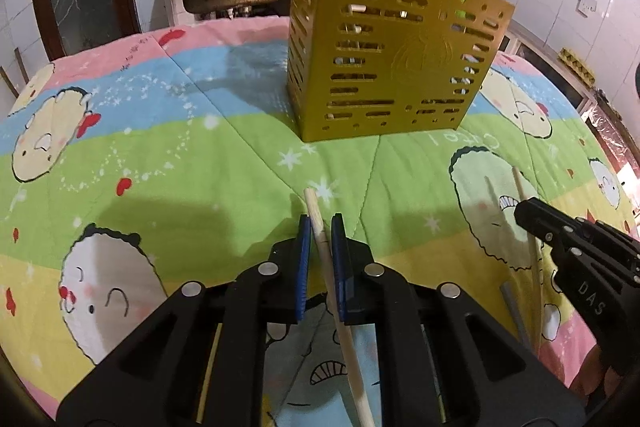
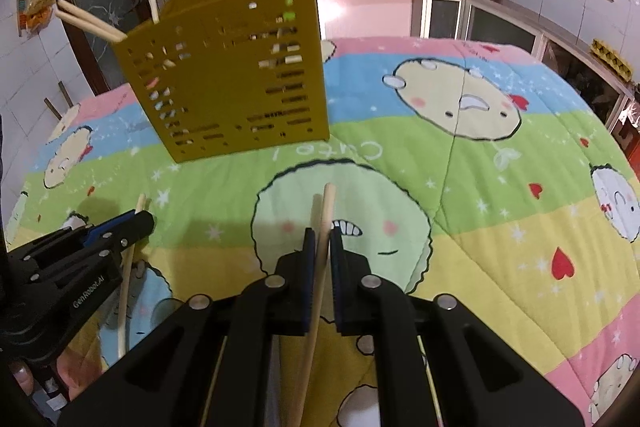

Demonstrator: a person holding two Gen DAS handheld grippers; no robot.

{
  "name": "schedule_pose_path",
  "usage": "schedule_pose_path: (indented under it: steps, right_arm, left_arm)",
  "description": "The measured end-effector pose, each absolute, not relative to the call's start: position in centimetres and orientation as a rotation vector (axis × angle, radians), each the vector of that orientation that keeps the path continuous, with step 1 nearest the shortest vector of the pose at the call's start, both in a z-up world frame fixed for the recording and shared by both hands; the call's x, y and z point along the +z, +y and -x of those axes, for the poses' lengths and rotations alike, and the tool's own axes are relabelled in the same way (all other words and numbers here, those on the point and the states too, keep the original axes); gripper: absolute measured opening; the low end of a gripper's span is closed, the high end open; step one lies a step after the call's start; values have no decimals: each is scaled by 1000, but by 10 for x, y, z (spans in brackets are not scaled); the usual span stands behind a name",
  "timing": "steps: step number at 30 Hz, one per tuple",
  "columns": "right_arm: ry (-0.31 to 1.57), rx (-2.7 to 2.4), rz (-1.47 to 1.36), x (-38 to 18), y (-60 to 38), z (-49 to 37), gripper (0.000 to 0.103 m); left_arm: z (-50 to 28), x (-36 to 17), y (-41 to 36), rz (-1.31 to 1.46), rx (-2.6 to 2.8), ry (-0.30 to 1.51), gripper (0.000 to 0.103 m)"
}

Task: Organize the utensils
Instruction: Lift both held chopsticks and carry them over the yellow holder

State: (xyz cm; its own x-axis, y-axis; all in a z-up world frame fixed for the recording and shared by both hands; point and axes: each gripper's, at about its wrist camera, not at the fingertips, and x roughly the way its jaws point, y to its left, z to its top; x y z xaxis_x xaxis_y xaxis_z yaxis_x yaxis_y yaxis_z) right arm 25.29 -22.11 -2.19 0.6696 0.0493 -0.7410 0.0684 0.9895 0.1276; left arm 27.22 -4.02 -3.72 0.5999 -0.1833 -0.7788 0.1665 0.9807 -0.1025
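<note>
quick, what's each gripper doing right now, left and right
Left gripper: closed on a wooden chopstick, above the blanket.
Right gripper: closed on another wooden chopstick, pointed toward the yellow utensil holder.

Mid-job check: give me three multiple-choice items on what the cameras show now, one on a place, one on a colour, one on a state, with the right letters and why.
1. Where does the utensil holder stand relative to both tongs?
A. ahead of them on the quilt
B. inside the sink
C. on the stove

2. What colour is the utensil holder?
A. red
B. mustard yellow
C. white

3. What do the left tongs have between their pads?
A. nothing
B. a spoon
C. a chopstick

Answers:
1 A: both wrist views show it upright on the cartoon quilt, beyond the fingertips.
2 B: its slotted walls are mustard yellow.
3 C: a pale chopstick runs between the blue pads; the right tongs hold another chopstick likewise.
</note>
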Motion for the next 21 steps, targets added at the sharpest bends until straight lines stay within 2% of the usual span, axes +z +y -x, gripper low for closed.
schedule_pose_path:
  steps: [4,6,21]
  right_arm:
    - [792,-9,-143,-8,-222,-247,7]
    - [765,-7,-142,0,-224,-242,7]
    - [578,-11,-150,45,-238,-200,6]
  left_arm:
    - [-263,-22,-35,15,-194,848,8]
    - [-258,-13,-33,17,-196,822,4]
    - [-208,46,-11,50,-214,614,4]
